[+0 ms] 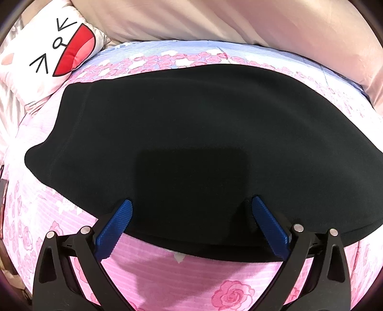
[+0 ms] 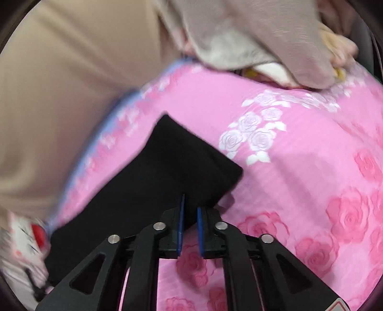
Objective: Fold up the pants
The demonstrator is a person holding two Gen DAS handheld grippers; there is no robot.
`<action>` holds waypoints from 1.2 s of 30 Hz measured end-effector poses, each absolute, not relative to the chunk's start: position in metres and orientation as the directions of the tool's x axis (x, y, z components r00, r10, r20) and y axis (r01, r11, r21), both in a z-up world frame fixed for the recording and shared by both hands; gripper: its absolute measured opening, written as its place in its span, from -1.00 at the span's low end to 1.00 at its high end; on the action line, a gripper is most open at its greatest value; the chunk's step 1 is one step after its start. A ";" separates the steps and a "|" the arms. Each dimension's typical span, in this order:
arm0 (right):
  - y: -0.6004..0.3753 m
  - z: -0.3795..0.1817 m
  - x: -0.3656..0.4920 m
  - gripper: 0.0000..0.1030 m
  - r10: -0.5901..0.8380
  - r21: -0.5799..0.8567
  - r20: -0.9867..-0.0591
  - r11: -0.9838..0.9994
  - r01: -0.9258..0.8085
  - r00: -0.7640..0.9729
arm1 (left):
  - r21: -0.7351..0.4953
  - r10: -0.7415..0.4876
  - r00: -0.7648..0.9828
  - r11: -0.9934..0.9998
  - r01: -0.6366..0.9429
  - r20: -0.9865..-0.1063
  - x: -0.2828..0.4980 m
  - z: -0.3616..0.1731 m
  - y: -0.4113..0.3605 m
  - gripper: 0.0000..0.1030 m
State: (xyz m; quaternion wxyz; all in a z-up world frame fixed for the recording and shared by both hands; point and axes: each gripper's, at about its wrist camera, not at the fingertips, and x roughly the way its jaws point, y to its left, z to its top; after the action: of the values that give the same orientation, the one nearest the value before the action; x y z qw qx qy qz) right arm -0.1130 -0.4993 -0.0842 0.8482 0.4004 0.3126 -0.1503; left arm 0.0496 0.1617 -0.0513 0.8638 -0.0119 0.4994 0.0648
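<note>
The black pants (image 1: 182, 134) lie flat across the pink rose-print bedspread (image 1: 191, 282), spread wide from left to right. My left gripper (image 1: 191, 205) is open, its blue pads (image 1: 124, 222) hovering over the near edge of the pants with nothing between them. In the right wrist view one end of the pants (image 2: 162, 181) lies on the bedspread (image 2: 299, 167). My right gripper (image 2: 190, 210) is nearly closed, with a narrow gap between the blue pads (image 2: 181, 215), at the near edge of that end. Whether cloth is pinched is unclear.
A white cartoon-face pillow (image 1: 47, 59) lies at the far left, also blurred in the right wrist view (image 2: 24, 239). A beige blanket (image 1: 239, 21) runs along the far side. Grey-brown cloth and other items (image 2: 263, 40) are piled at the far right.
</note>
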 end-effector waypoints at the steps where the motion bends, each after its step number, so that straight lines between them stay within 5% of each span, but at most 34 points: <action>1: -0.497 -0.077 -0.119 -0.56 -0.042 0.573 -0.646 0.633 0.520 0.762 | 0.039 0.094 0.490 0.992 -0.121 -0.867 0.050 -0.051 0.162 0.90; 3: -0.491 -0.065 -0.124 -0.29 -0.098 0.540 -0.642 0.646 0.540 0.760 | 0.034 0.088 0.490 0.992 -0.118 -0.867 0.050 -0.051 0.164 0.91; 5: -0.481 -0.054 -0.123 -0.29 -0.116 0.519 -0.640 0.663 0.539 0.759 | 0.032 0.087 0.488 0.992 -0.121 -0.868 0.051 -0.050 0.165 0.89; 7: -0.464 -0.040 -0.119 -0.28 -0.150 0.481 -0.630 0.694 0.535 0.762 | 0.033 0.080 0.502 0.994 -0.101 -0.861 0.048 -0.047 0.164 0.48; 9: -0.444 -0.028 -0.108 -0.20 -0.153 0.454 -0.612 0.736 0.502 0.776 | 0.047 0.061 0.509 0.998 -0.040 -0.858 0.043 -0.041 0.163 -0.38; 11: -0.407 -0.018 -0.090 -0.20 -0.064 0.448 -0.591 0.804 0.392 0.804 | 0.046 0.054 0.491 0.999 -0.027 -0.870 0.040 -0.035 0.173 -0.72; 14: -0.324 -0.006 -0.046 -0.20 0.113 0.374 -0.613 0.913 0.161 0.782 | -0.010 0.015 0.462 0.999 -0.051 -0.887 0.034 -0.029 0.198 -0.56; 16: -0.263 -0.005 -0.021 -0.21 0.208 0.310 -0.641 0.951 0.001 0.739 | -0.084 -0.035 0.482 0.993 -0.081 -0.876 0.028 -0.021 0.212 -0.07; 17: -0.218 -0.005 -0.009 -0.20 0.256 0.257 -0.656 0.960 -0.108 0.710 | -0.116 -0.046 0.509 0.987 -0.107 -0.860 0.025 -0.015 0.219 0.42; 18: -0.187 -0.005 0.000 -0.20 0.286 0.219 -0.667 0.958 -0.186 0.688 | -0.127 -0.039 0.545 0.984 -0.126 -0.838 0.021 -0.008 0.223 0.55; 23: -0.047 -0.017 0.018 -0.21 0.375 0.037 -0.727 0.858 -0.513 0.575 | -0.071 0.044 0.615 0.984 -0.162 -0.787 0.014 0.004 0.223 0.59; 28: -0.004 -0.032 0.041 -0.26 0.367 -0.009 -0.752 0.824 -0.566 0.547 | -0.073 0.050 0.610 0.982 -0.175 -0.791 0.015 -0.003 0.226 0.60; 32: -0.004 -0.029 0.054 -0.92 0.421 0.069 -0.760 0.809 -0.583 0.495 | -0.093 0.029 0.610 0.982 -0.167 -0.792 0.022 -0.007 0.229 0.60; 36: 0.000 -0.010 0.033 -0.91 0.477 0.100 -0.762 0.756 -0.647 0.439 | -0.099 0.015 0.628 0.984 -0.145 -0.778 0.018 -0.001 0.226 0.63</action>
State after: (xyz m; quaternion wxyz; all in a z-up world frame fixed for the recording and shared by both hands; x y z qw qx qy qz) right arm 0.0327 0.0001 -0.0095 0.8418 -0.1039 0.4112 0.3338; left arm 0.0182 0.2264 -0.0011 0.8991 -0.0761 0.4288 0.0444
